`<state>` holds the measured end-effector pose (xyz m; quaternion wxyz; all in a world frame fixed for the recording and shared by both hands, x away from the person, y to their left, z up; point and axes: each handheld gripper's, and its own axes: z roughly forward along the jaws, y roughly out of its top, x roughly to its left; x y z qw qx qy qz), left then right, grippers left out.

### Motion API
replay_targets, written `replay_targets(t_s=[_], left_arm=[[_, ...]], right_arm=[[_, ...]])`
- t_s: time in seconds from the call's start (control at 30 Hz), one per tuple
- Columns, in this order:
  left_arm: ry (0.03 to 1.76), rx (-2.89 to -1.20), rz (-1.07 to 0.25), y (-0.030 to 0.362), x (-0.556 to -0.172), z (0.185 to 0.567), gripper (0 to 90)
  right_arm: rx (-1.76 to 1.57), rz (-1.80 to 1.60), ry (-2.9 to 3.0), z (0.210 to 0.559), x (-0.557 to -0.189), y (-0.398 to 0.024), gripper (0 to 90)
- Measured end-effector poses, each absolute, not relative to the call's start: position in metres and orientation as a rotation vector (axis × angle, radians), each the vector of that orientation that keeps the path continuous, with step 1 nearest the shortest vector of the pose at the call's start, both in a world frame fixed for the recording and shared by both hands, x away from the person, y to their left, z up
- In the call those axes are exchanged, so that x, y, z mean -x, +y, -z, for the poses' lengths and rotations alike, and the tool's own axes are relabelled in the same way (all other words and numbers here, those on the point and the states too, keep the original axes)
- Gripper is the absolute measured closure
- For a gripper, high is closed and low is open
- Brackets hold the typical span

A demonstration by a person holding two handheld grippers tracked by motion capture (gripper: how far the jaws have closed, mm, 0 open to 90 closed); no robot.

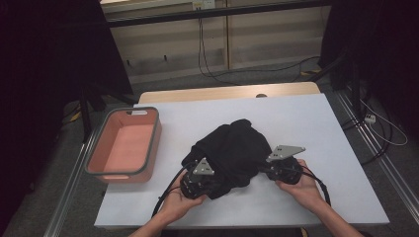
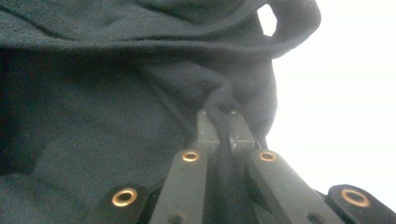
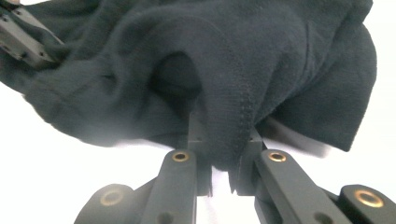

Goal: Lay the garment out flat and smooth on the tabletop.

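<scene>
Two hands at the near edge of the tabletop (image 1: pixel 316 118), each with a claw. Left hand (image 1: pixel 174 203) near the middle of that edge, under the left gripper (image 1: pixel 207 174). Right hand (image 1: pixel 302 190) further toward the right edge, under the right gripper (image 1: pixel 264 168). Black cables from both claws, down toward the near edge.

Just past the hands, one black cloth (image 1: pixel 232 148) in a soft, crumpled heap. Roughly mid-tabletop, a bit closer to the near edge than the far one. Both claws at its near side, one at each end, with the heap between them.

Left claw pinched tight on a thin bunched fold of the black cloth (image 2: pixel 140 93). In the left gripper view, fold squeezed between the two black jaws, with white tabletop bright on the right side.

Right claw clamped on a thick hemmed edge of the black cloth (image 3: pixel 224 70). In the right gripper view, stitched hem down between the jaws, white tabletop below and around. Part of the other claw far off at the top left corner there.

Further left, one pink bin (image 1: pixel 96 158) with a grey rim, right at the left edge of the tabletop, apart from the cloth.

Beyond the far edge, a strip of wood, then grey floor with loose black wires.
</scene>
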<state>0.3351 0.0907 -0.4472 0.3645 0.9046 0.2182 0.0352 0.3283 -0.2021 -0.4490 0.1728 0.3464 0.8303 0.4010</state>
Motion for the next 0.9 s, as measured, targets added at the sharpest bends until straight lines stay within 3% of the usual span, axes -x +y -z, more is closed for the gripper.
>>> replay_targets(t_s=[0.3,0.37,0.5,0.63,0.83,0.9], left_arm=[[0.520,-2.321,-0.034,0.103,-0.309,0.441,87.2],[0.530,-2.310,-0.045,0.106,-0.308,0.440,85.6],[0.524,-2.275,-0.060,0.103,-0.310,0.433,67.3],[0.522,-2.240,-0.098,0.096,-0.311,0.424,54.2],[0.518,-2.241,-0.130,0.078,-0.316,0.422,40.8],[0.511,-2.233,-0.124,0.072,-0.319,0.421,39.2]], right_arm=[[-0.939,-1.166,2.400,0.445,-0.297,-0.195,78.5],[-0.933,-1.151,2.410,0.447,-0.293,-0.194,67.7],[-0.951,-1.146,2.393,0.446,-0.294,-0.195,45.1],[-0.991,-1.198,2.335,0.438,-0.295,-0.204,33.7],[-1.024,-1.269,2.225,0.424,-0.293,-0.221,33.5],[-1.039,-1.281,2.205,0.424,-0.293,-0.226,43.9]])
